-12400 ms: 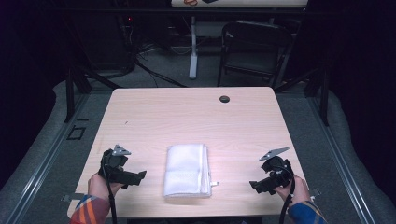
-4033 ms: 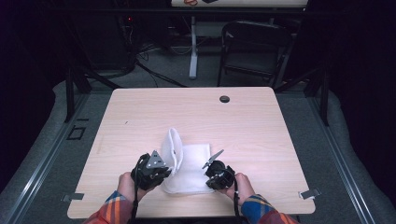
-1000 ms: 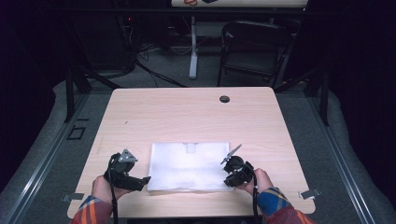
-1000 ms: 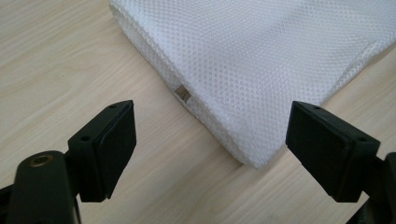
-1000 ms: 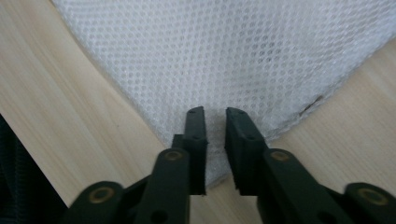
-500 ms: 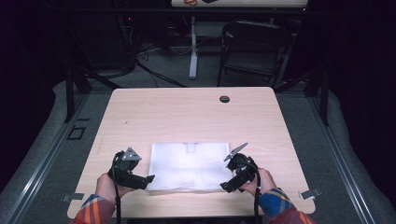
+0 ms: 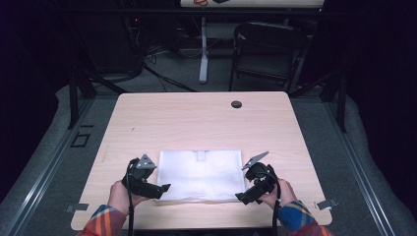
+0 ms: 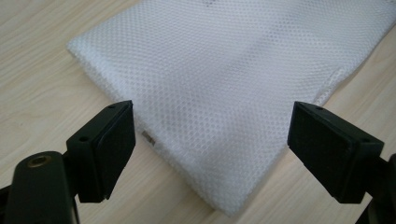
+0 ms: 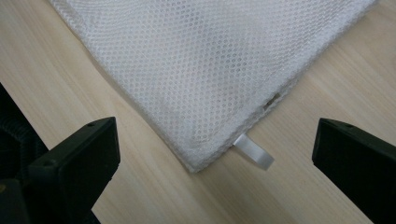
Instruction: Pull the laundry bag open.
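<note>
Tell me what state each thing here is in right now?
Mesh bag: spread flat on the table, not held.
Left gripper: open, at the bag's near left corner, holding nothing.
Right gripper: jaws have just been opening; open at the near right corner, nothing between them.
Zip pull: lying flat on the table.

1. In the left gripper view, my left claw [image 8: 210, 154] is cut off at the bottom edge, and the mesh bag [image 8: 233, 88] runs off the top and right edges.
2. In the right gripper view, my right claw [image 9: 215, 168] is cut at the bottom and right edges; the bag passes out the top.
3. In the high view, my forearms leave the bottom edge.
4. The small dark disc [image 7: 236, 104] on the bench [image 7: 196, 123] is too small to identify.
5. The white board [image 7: 251, 2] beyond is cropped at the top.
</note>
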`<state>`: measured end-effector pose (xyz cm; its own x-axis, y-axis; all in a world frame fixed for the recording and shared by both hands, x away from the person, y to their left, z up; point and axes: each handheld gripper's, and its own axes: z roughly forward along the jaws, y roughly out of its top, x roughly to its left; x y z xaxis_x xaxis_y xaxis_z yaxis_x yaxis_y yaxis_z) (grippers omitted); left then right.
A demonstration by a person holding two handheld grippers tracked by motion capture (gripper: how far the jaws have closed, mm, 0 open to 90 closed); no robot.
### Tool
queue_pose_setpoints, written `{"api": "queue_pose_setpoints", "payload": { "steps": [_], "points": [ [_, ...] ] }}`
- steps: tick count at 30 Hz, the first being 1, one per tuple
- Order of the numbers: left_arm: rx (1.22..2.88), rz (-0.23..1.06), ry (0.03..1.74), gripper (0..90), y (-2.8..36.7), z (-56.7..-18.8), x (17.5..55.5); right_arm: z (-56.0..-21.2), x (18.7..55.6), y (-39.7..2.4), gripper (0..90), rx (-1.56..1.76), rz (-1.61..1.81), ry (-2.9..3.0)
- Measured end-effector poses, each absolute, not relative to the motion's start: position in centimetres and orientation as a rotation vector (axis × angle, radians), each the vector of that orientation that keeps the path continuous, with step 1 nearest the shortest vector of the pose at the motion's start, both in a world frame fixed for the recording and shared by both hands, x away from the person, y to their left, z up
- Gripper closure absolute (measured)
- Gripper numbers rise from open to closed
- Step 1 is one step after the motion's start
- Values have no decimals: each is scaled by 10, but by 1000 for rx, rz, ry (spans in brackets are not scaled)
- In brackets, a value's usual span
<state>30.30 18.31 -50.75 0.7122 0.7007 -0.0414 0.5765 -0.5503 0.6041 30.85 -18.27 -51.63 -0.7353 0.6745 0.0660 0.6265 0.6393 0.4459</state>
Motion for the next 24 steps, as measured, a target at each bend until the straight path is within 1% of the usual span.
{"api": "queue_pose_setpoints", "payload": {
  "steps": [5, 9, 15, 24],
  "points": [
    [2332, 228, 922, 156, 173, -511, 301, -519, 310, -180, 51, 1095, 703, 2761],
    [2350, 217, 891, 163, 165, -514, 299, -521, 309, -175, 67, 1101, 706, 2763],
    [2402, 183, 828, 194, 147, -520, 297, -522, 310, -172, 110, 1076, 674, 2787],
    [2476, 152, 751, 294, 126, -532, 300, -523, 310, -170, 139, 1068, 662, 2795]
  ]
}}
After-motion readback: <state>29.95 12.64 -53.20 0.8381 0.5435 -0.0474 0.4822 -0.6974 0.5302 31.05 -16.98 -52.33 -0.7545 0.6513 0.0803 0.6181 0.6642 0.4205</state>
